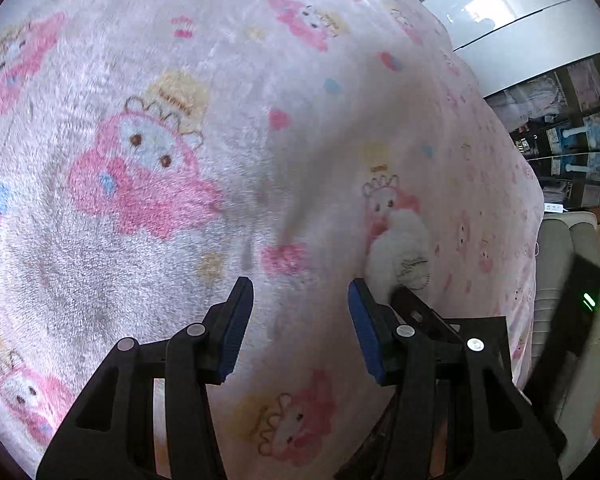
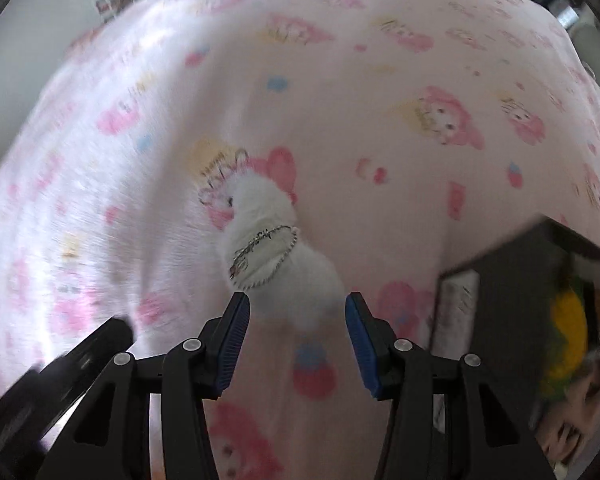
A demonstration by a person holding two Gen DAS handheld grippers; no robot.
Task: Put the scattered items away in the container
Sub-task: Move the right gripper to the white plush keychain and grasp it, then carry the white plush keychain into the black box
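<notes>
Pink cartoon-print fleece blanket (image 1: pixel 148 80) everywhere. Left gripper (image 1: pixel 300 300) spread wide, empty, fluffy white plush toy (image 1: pixel 400 252) just outside its right finger. Right gripper (image 2: pixel 296 312) gaping too, toy straight ahead between fingertips, presumably lined up for grabbing; dark open box (image 2: pixel 516 280) off right.

No writing can be read: the script on the white fluffy item's patch (image 2: pixel 260 254) and the small lettering on the yellow hats of the pink blanket (image 1: pixel 180 96) are too blurred
</notes>
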